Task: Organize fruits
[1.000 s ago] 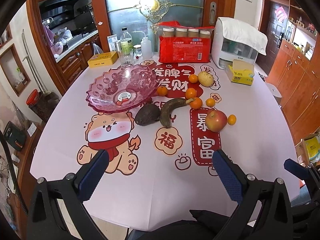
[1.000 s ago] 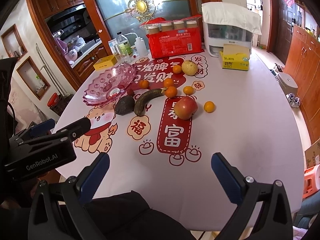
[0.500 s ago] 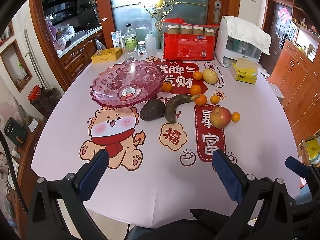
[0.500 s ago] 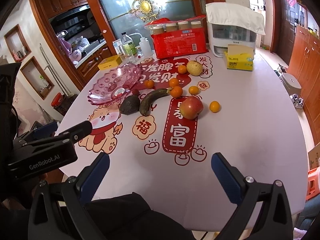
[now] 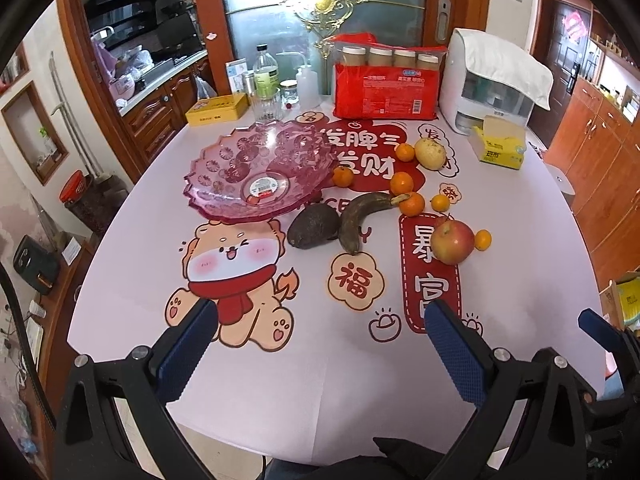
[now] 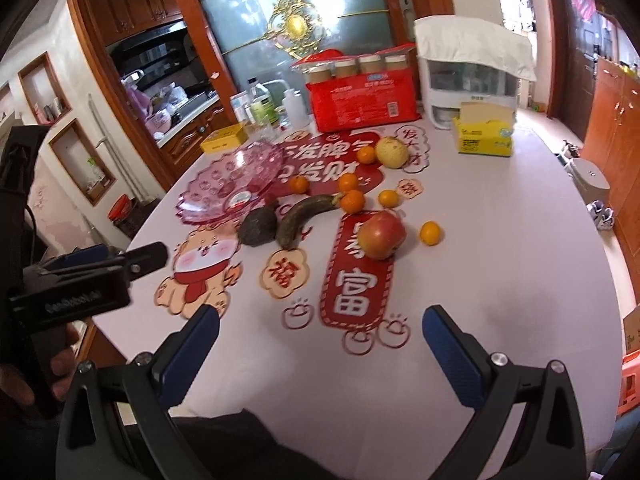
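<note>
A pink glass bowl (image 5: 256,176) (image 6: 228,184) stands empty at the table's left. Beside it lie a dark avocado (image 5: 314,226) (image 6: 258,226) and a blackened banana (image 5: 360,216) (image 6: 304,216). A red apple (image 5: 452,242) (image 6: 380,234), a pale pear (image 5: 430,153) (image 6: 391,153) and several small oranges (image 5: 412,203) (image 6: 352,201) lie to the right of them. My left gripper (image 5: 320,324) hangs open over the near table edge, nothing between its fingers. My right gripper (image 6: 320,328) is open too, well short of the apple.
At the back stand a red packet of jars (image 5: 386,88), bottles (image 5: 266,76), a yellow tin (image 5: 216,109), a white appliance (image 5: 496,84) and a yellow tissue box (image 5: 500,146). The printed tablecloth (image 5: 280,380) is bare near me. The left gripper's body (image 6: 80,280) shows at the right wrist view's left.
Both grippers have moved forward over the table toward the fruit, still open. The fruit and bowl have not moved.
</note>
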Available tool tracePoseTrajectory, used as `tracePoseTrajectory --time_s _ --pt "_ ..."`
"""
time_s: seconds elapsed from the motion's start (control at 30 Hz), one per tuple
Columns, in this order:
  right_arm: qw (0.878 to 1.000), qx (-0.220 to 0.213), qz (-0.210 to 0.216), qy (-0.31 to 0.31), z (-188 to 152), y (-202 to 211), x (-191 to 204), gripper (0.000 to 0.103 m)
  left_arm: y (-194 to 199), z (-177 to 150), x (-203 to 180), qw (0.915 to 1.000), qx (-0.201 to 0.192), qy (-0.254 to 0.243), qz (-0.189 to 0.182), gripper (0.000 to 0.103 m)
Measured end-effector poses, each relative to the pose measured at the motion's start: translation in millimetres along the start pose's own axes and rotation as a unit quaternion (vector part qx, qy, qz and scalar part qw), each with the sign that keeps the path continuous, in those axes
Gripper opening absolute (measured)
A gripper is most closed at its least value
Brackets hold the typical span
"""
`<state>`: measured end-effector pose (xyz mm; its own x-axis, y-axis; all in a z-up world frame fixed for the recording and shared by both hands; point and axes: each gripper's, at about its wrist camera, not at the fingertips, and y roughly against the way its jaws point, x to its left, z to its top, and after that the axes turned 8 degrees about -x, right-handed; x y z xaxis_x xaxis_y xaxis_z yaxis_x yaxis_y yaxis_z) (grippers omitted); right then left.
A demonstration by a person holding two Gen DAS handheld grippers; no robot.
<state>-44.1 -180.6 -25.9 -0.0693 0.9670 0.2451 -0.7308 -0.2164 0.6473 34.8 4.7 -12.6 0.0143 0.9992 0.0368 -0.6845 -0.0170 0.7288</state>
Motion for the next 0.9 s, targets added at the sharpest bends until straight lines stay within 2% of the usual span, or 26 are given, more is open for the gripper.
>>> tracePoseTrajectory --time_s 0.27,0.47,0.7,0.9 --pt "0.998 0.005 -0.049 -0.041 -5.5 -9.9 -45.5 0.102 -14.6 16.8 -22.0 0.9994 -0.001 -0.027 -0.023 0.102" --pt "0.996 0.002 -0.084 -0.044 -3.6 -13.5 -77.5 0.102 -32.1 31.5 -47.2 0.9978 0.010 -0.049 -0.044 0.102" --pt "0.994 -0.012 -0.107 -0.004 8.6 -32.8 -103.5 0.102 -67.7 45.7 -80.6 0.9939 0.049 -0.075 -0.064 0.102" --pt "0.991 -0.019 -0.123 0.047 27.5 -57.6 -122.4 0.102 -108.5 59.4 -116.1 0.9870 0.095 -0.101 -0.081 0.102"
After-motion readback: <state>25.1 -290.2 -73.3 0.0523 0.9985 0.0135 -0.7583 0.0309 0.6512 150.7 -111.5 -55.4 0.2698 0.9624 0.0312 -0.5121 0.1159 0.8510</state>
